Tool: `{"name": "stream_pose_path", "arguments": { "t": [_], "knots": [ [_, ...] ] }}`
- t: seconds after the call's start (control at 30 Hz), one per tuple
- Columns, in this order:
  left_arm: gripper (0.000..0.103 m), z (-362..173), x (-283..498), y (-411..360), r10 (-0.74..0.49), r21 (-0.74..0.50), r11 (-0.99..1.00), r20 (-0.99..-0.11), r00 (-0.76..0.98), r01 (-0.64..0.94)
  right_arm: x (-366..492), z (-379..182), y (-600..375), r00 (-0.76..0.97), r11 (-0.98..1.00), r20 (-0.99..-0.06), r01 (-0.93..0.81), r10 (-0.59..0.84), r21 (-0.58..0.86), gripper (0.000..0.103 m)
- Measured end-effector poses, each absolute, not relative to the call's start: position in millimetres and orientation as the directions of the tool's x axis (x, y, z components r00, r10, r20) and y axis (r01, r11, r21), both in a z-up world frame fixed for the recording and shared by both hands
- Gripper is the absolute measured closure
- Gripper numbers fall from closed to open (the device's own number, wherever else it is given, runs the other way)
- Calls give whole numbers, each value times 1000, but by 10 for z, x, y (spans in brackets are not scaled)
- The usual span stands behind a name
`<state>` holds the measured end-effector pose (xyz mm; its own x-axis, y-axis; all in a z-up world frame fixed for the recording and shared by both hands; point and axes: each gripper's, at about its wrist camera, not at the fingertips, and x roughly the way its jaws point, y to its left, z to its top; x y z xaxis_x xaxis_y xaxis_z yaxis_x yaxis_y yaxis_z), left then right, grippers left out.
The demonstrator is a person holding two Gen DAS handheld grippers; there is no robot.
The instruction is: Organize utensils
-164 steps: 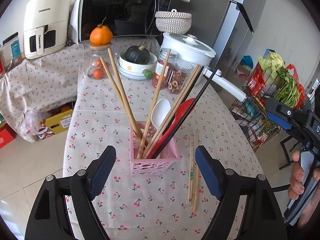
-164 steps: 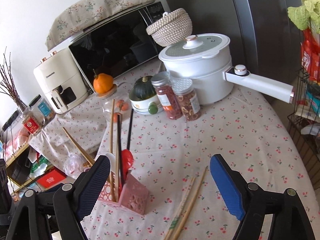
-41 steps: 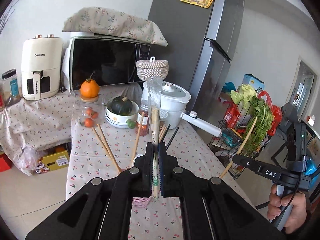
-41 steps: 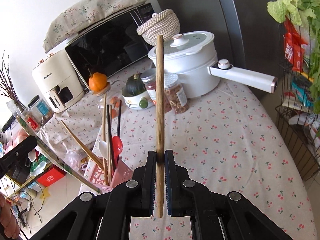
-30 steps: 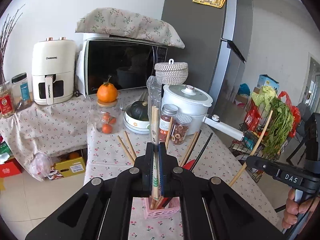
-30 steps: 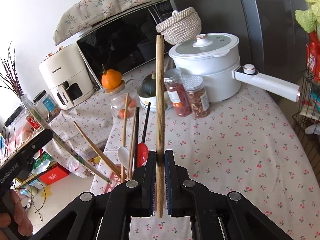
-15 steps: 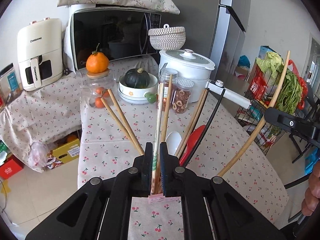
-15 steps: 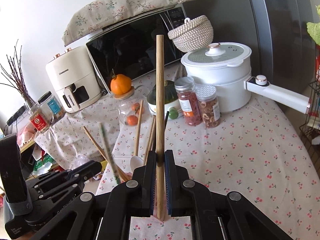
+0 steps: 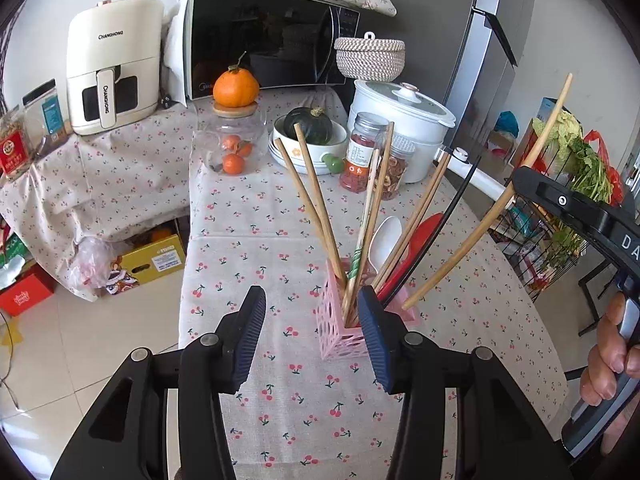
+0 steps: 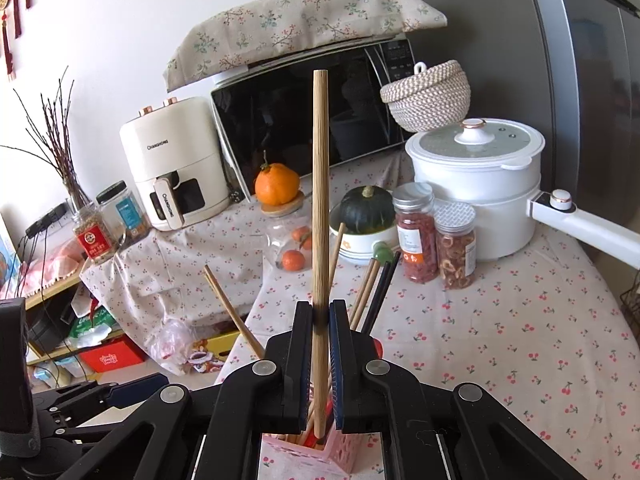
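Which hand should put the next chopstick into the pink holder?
The right gripper: it is clamped on a long wooden chopstick just above the pink lattice holder. The left gripper is opening with nothing between its fingers.

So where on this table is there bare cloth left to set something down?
Bare cloth lies in front of the pink holder, and between it and the glass jar. The far end is crowded: bowl, spice jars and white pot.
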<state>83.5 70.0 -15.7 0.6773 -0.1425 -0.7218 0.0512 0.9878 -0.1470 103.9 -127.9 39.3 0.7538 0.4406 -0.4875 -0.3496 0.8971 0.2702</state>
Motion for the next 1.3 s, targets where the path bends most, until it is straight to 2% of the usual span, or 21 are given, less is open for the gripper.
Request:
{"name": "stream_pose_path", "arguments": {
  "t": [0.2,0.3,0.43,0.5,0.67,0.9,0.97,1.2,1.3],
  "knots": [
    [53,-174,836,765,-137,-152,988,-732,668,36,1130,206,-1122,733,912,-543,-350,409,214,97],
    [49,-172,830,762,-136,-151,988,-735,664,35,1138,168,-1114,728,912,-552,-349,407,214,92],
    [34,-135,796,744,-130,-147,989,-733,667,31,1122,198,-1233,725,905,-542,-330,425,268,67],
    [29,-112,768,738,-132,-153,988,-730,670,29,1100,226,-1320,728,904,-536,-319,426,286,61],
    [19,-55,682,711,-117,-153,988,-725,679,7,1028,256,-1567,728,908,-547,-284,413,307,34],
    [6,74,462,604,-48,-91,996,-704,708,-23,818,317,-1861,750,940,-568,-241,339,241,10],
    [3,121,387,561,-28,-72,997,-697,716,-30,752,341,-1936,757,946,-570,-230,321,227,0],
    [0,324,87,340,43,12,999,-641,766,-46,506,389,-2054,765,987,-623,-139,162,86,0],
    [0,394,-30,249,41,17,999,-624,781,-39,335,432,-2054,777,991,-616,-121,128,53,0]
  ]
}}
